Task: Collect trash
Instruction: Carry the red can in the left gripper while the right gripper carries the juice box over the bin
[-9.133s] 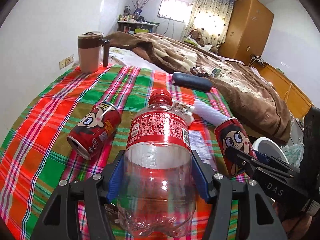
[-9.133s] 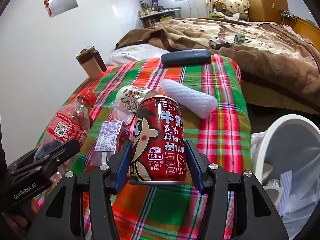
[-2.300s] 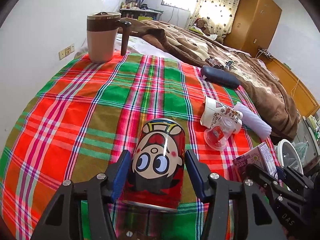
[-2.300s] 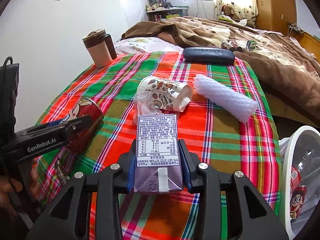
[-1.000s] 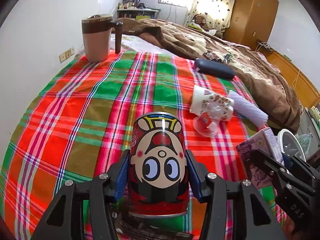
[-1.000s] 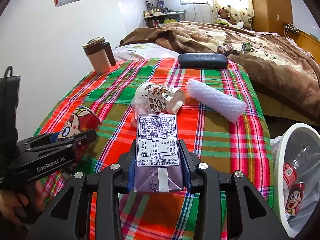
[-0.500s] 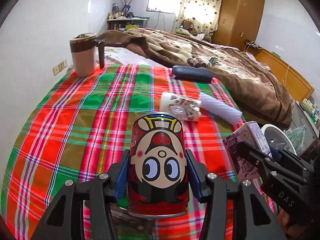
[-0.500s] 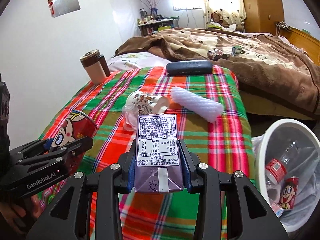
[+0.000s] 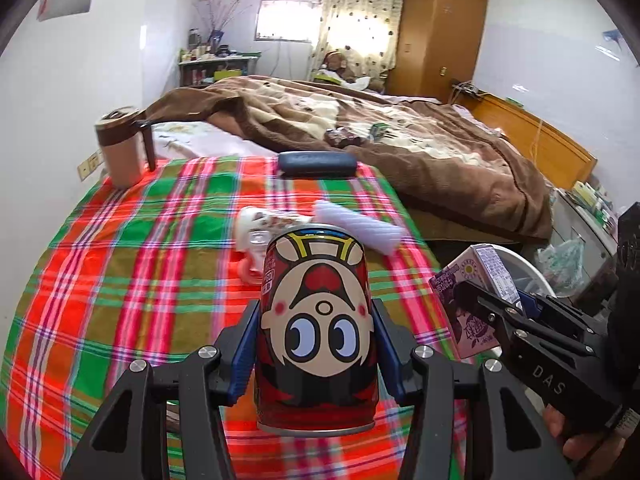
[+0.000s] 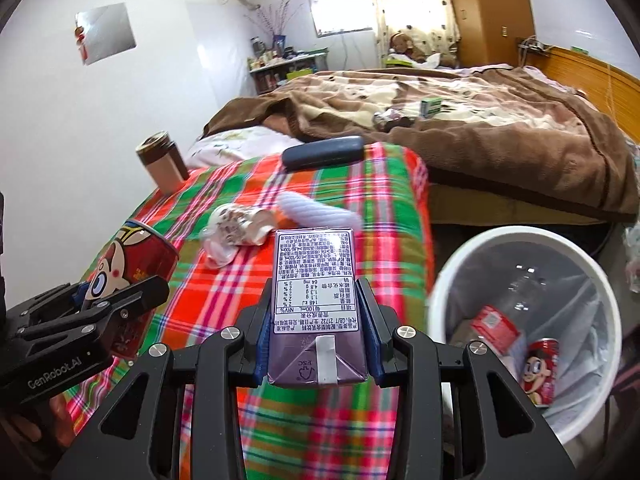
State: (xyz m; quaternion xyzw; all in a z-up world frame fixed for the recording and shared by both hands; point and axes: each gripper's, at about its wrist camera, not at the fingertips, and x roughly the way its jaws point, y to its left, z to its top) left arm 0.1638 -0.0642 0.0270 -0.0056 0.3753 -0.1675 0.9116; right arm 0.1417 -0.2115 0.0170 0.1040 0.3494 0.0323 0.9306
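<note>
Evidently both pieces of trash were light, empty containers: the left gripper [image 9: 316, 344] pinched a red milk can [image 9: 316, 320] across its smooth, thin, dentable wall, mid-body, while the right gripper [image 10: 318, 336] squeezed a purple drink carton [image 10: 316, 308] by its soft flat sides. Both hung above the plaid cloth [image 10: 360, 208], the carton near the white bin [image 10: 448, 280], so a gentle grip seemed enough.

Glossy metal can [image 9: 316, 320], woven plaid cloth [image 9: 132, 264]
</note>
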